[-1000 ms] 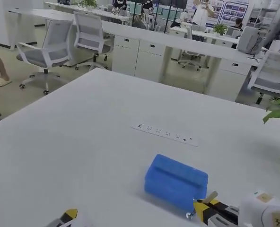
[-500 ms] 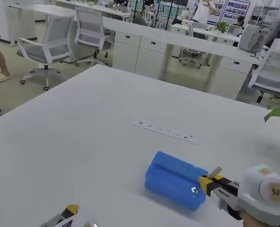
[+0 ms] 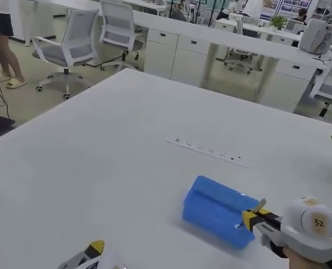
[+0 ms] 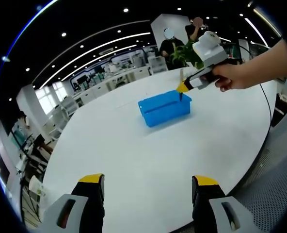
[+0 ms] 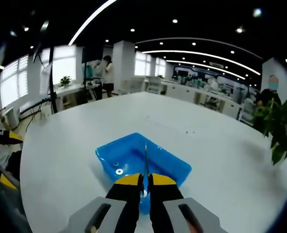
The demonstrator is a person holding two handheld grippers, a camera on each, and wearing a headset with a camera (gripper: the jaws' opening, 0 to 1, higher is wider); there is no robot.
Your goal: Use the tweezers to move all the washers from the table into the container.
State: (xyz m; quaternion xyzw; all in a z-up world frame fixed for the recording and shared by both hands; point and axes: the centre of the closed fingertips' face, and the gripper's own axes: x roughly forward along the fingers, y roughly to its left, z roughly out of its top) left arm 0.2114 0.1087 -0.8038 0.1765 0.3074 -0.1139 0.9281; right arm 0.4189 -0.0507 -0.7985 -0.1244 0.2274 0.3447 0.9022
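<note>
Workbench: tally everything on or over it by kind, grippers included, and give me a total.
blue container: 1
tweezers: 1
washer in the container: 1 that I can make out
grippers: 2, left gripper open, right gripper shut on the tweezers
socket strip: 1
Total: 6

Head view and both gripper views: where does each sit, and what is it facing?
Head view: headset, looking down over the table at the blue container; right gripper lower right.
Left gripper view: left gripper, open fingers below, facing the container and the person's hand.
Right gripper view: right gripper, looking along its tweezers into the container.
All share the container.
</note>
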